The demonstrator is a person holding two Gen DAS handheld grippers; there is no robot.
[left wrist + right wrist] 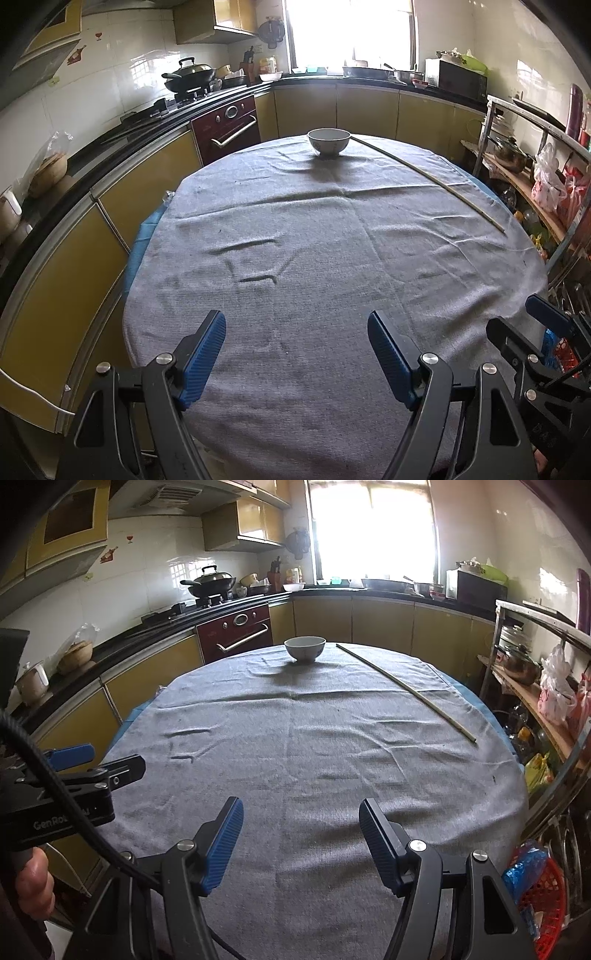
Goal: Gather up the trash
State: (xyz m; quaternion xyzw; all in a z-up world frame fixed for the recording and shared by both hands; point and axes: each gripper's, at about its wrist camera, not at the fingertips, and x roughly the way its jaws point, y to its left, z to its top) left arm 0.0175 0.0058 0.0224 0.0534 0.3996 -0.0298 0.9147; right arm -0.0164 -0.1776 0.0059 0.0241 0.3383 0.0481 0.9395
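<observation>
Two grippers hung with jaws apart and empty at the near edge of the grey-clothed table (295, 229): the left gripper (297, 354) and the right gripper (301, 843). At the table's far edge stood a bowl (328, 141); a thin stick (428, 177), probably the trash, lay along its right side. A clean pickup would mean closing across the stick's width. Only the right wrist view showed a hand (35, 886).

Home kitchen: wok (190, 75), oven (226, 123), cabinets (303, 107)
</observation>
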